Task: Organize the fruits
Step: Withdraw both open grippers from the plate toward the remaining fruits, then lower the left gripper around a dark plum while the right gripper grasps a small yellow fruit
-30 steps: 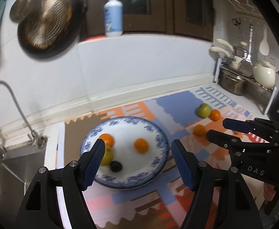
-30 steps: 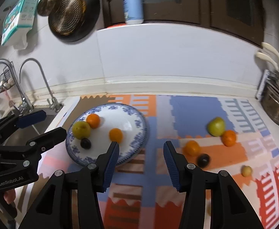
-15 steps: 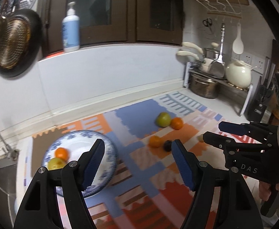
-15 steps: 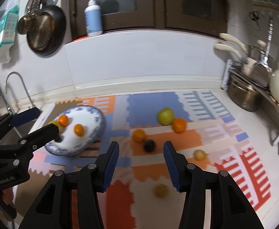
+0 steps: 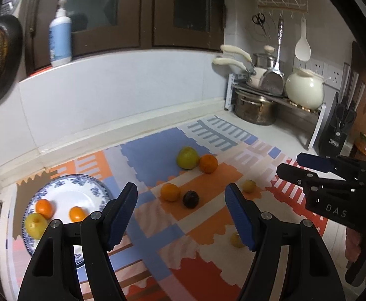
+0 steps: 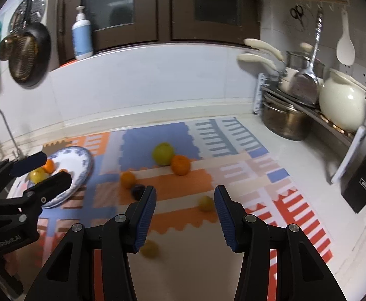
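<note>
Three fruits on the plate [image 5: 96, 190] so far: two oranges [image 5: 43, 208] and a yellow-green apple [image 5: 35, 225]. Six left loose on the mat [image 5: 147, 160]: a green apple [image 5: 187, 158] touching an orange [image 5: 208, 163], another orange [image 5: 170, 192] beside a dark plum [image 5: 191, 199], plus two small yellow fruits [image 5: 248, 185]. About a third done, by this count. Left gripper [image 5: 181, 215] spread wide, holding nothing, aimed at the loose pile. Right gripper [image 6: 185, 213] likewise spread and empty, above the mat.

Soap bottle [image 5: 60, 41], white teapot [image 6: 343, 102].
</note>
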`<state>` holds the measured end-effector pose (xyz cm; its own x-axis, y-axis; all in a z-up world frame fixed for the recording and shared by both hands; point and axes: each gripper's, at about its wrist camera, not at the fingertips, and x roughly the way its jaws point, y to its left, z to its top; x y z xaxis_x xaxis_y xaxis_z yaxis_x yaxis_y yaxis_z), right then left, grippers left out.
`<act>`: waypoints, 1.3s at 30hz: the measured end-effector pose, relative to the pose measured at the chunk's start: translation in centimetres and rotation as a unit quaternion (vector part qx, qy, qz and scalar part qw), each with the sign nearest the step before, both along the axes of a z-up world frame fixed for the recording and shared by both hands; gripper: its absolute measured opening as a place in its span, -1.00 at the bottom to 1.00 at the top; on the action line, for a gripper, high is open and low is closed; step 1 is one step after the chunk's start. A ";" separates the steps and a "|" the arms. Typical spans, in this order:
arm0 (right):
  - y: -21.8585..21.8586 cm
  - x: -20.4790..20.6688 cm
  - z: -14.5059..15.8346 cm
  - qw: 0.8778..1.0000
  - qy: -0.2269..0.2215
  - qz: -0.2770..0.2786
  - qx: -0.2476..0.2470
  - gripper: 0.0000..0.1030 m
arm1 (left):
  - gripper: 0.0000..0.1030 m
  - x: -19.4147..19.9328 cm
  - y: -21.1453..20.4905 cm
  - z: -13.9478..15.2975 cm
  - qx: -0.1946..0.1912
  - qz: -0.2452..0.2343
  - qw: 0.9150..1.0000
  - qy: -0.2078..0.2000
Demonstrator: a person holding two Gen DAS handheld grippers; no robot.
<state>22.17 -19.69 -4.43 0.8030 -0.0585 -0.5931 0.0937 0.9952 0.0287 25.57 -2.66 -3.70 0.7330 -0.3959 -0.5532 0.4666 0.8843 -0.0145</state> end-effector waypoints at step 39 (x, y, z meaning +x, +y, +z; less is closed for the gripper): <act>-3.9 7.1 -9.0 0.992 0.095 0.044 0.065 -0.16 | -0.38 7.8 -5.6 -9.3 0.050 -0.010 0.989 0.136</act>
